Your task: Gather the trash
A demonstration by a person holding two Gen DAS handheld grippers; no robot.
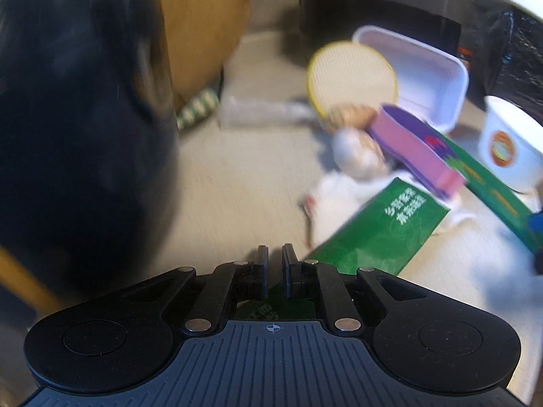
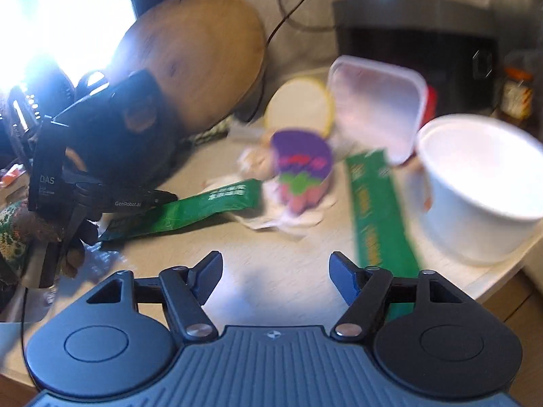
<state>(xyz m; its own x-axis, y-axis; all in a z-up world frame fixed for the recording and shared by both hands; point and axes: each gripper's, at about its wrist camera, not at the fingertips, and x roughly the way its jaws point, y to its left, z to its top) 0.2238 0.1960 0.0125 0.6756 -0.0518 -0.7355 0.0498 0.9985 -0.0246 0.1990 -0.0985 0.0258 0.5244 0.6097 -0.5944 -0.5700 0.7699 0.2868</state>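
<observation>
The left tongs (image 1: 275,254) are pinched down on one end of a green packet (image 1: 380,227), their pads nearly meeting with the foil passing between them; the right tongs (image 2: 275,271) hang wide and empty over bare worktop near its front edge. In the right wrist view the packet's long axis runs from the left tongs' grip toward the middle of the worktop (image 2: 190,237), its free end pointing at a heap of crumpled white paper (image 2: 288,217). A second green strip (image 2: 380,213) lies just ahead and to the right of the right tongs, long axis running away from them toward the back, so that hand looks the nearer for it. Beside the strip, at the worktop's right edge, stands a white paper bowl (image 2: 482,183). Further in, a purple cup (image 2: 302,169) sits on the paper heap. Behind it lean a yellow-rimmed lid (image 2: 298,105) and a clear plastic tub (image 2: 376,101), with a round wooden board (image 2: 197,54) propped at the back
</observation>
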